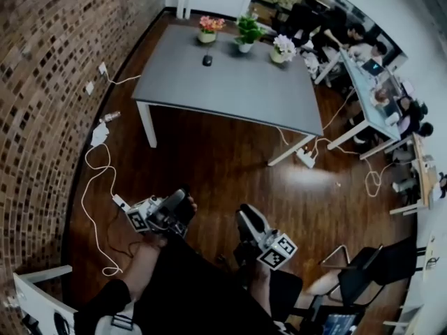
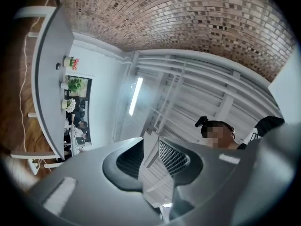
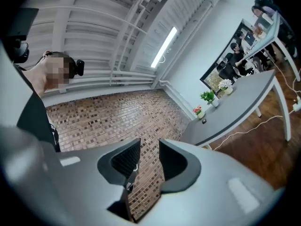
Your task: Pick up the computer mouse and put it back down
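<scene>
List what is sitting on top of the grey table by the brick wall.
On the grey table lie a dark computer mouse and, along the far edge, a pink-flowered pot, a green plant pot and a white-flowered pot. Anything right behind the pots is covered.

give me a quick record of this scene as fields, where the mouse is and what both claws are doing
mouse: small black computer mouse, lying near the table's far edge, untouched
table: grey rectangular table with white legs, across the wooden floor from the person
also on table: three potted plants along the far edge
left claw: jaws shut, nothing between them, tilted upward, close to the person's body
right claw: jaws nearly together, nothing between them, close to the body
task status: pick-up not yet begun, both claws far from the mouse
</scene>
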A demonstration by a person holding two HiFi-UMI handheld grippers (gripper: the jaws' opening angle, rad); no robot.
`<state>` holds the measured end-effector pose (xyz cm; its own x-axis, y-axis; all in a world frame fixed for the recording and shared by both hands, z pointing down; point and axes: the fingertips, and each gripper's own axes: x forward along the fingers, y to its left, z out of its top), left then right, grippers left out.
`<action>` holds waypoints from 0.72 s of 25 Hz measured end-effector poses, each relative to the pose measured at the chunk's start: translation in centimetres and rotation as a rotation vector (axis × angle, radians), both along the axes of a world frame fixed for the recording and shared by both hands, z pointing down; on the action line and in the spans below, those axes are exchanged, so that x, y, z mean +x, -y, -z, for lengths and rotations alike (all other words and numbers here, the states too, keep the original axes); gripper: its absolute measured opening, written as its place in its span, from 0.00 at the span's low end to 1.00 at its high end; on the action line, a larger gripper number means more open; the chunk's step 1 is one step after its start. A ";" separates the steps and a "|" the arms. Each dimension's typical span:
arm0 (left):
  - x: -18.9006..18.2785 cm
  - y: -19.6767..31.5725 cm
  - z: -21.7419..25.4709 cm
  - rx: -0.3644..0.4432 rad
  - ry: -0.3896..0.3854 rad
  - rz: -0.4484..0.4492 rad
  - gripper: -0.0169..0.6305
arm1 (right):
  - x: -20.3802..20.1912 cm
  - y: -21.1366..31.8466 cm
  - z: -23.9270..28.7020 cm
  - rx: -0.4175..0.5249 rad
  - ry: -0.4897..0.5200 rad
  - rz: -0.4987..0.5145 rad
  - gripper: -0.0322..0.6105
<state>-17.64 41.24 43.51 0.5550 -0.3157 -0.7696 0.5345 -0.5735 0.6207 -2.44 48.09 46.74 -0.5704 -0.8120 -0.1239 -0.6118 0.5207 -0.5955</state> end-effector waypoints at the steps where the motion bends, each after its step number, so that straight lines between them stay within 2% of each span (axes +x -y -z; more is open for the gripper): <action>1: -0.4 2.4 -0.3 -0.009 0.001 0.012 0.16 | -0.4 2.1 -0.2 -0.010 -0.007 0.002 0.20; 4: -2.2 10.3 -0.7 -0.028 0.014 0.059 0.16 | -2.5 9.0 0.7 -0.013 -0.034 0.039 0.24; 8: -4.4 19.9 0.0 -0.035 0.040 0.090 0.16 | -5.1 18.6 2.8 -0.003 -0.069 0.071 0.24; 14: -6.3 30.4 -1.1 0.029 0.244 0.116 0.16 | -8.9 29.1 2.8 -0.026 -0.062 0.091 0.24; 18: -5.4 34.0 -2.0 0.051 0.347 0.125 0.16 | -8.2 33.2 1.6 -0.062 -0.058 0.094 0.25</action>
<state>-23.07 7.22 45.53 0.7451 -0.3639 -0.5590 0.2210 -0.6560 0.7216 -10.68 14.88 45.09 -0.6489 -0.7599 -0.0397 -0.5967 0.5405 -0.5931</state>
